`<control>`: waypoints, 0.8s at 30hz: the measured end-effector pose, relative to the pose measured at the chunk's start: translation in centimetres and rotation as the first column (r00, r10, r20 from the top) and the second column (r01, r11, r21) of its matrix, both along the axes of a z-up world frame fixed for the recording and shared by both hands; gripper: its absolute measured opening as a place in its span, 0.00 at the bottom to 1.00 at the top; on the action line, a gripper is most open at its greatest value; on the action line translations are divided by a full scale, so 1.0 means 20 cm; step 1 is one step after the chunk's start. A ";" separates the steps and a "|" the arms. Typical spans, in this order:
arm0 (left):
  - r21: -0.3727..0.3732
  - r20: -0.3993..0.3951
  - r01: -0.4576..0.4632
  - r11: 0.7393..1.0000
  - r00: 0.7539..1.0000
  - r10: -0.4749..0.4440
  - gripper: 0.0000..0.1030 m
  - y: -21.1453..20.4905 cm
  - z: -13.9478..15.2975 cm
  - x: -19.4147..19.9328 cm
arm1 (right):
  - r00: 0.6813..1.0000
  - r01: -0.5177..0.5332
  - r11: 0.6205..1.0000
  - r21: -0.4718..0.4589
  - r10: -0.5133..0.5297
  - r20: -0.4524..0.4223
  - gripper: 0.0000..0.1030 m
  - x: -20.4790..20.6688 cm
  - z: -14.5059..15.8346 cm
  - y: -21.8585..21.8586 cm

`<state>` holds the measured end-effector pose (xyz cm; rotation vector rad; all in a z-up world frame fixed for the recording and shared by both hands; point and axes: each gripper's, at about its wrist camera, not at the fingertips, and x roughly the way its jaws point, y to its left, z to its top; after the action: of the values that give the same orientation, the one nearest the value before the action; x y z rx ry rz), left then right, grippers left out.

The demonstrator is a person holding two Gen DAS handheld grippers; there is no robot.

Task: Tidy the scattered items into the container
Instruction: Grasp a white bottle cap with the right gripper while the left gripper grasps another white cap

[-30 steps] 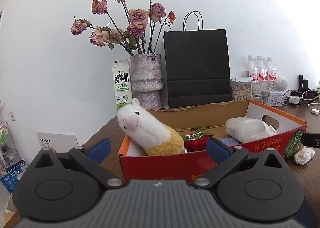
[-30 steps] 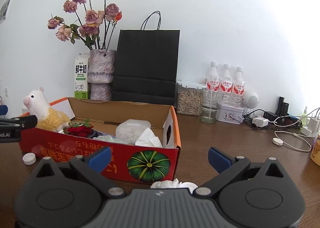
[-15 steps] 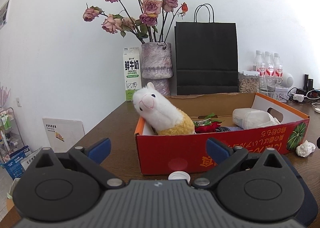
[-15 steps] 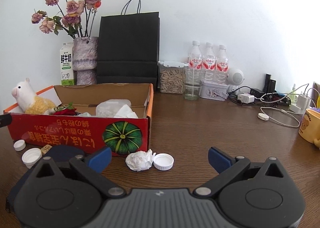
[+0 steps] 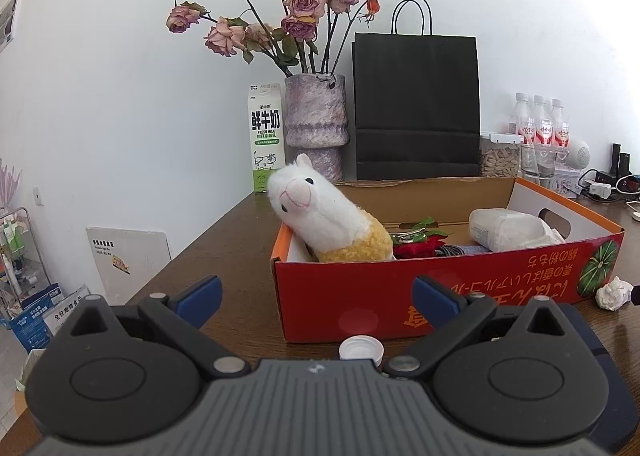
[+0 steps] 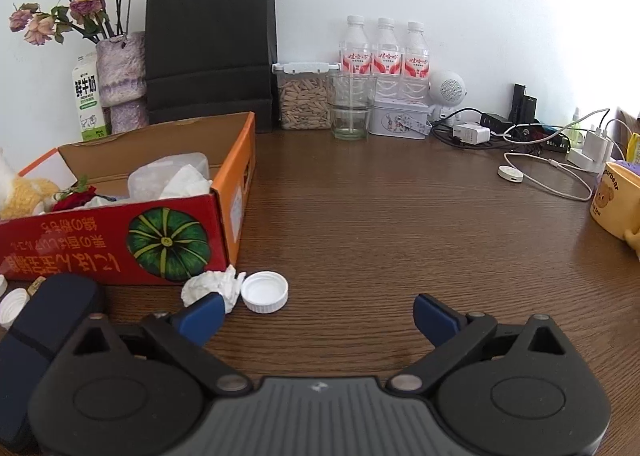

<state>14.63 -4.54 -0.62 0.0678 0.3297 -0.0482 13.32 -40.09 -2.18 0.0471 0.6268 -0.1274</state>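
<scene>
Both the left gripper [image 5: 316, 294] and right gripper [image 6: 316, 312] are spread wide, empty. That bottle cap [image 6: 265, 291] touches the crumpled tissue [image 6: 212, 287], I think, so grabbing one could easily knock the other away from the box [image 6: 120, 240].

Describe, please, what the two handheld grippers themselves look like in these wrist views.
The left gripper and right gripper look identical: matte black linkage arms with silver pivot pins, round black housings, a ribbed grey centre plate bearing a small white logo, and blue fingertips. No cables, sleeves or hands show.
</scene>
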 end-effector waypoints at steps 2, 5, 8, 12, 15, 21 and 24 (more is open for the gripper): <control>-0.002 -0.010 -0.001 1.000 1.000 0.001 1.00 0.00 0.00 0.01 | 0.997 -0.045 0.999 0.014 0.046 -0.064 0.98 0.05 -0.03 0.01; -0.005 -0.015 -0.004 1.000 1.000 0.004 1.00 0.01 0.00 0.01 | 0.996 -0.066 0.998 -0.012 0.065 -0.064 0.98 0.08 -0.04 0.03; -0.003 -0.022 -0.006 1.000 1.000 0.005 1.00 0.00 0.00 0.02 | 0.995 -0.076 0.997 -0.005 0.076 -0.066 0.98 0.13 -0.04 0.02; -0.004 -0.037 -0.007 1.000 0.999 0.007 1.00 0.00 -0.01 0.02 | 0.994 -0.092 0.995 0.027 0.093 -0.061 0.96 0.15 -0.04 0.00; -0.008 -0.055 -0.005 1.000 0.998 0.005 1.00 0.01 -0.01 0.03 | 0.994 -0.098 0.995 0.029 0.100 -0.039 0.77 0.15 -0.03 0.00; -0.011 -0.077 0.000 1.000 0.997 0.000 1.00 0.01 -0.02 0.04 | 0.988 -0.153 0.988 0.026 0.153 -0.019 0.48 0.13 -0.02 0.03; -0.006 -0.080 0.006 1.000 0.997 -0.006 1.00 0.00 -0.02 0.04 | 0.987 -0.160 0.986 0.035 0.160 -0.005 0.27 0.10 -0.01 0.05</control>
<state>15.49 -4.49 -1.01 0.0611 0.4095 -0.0580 15.41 -39.09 -2.42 0.0293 0.6384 0.0389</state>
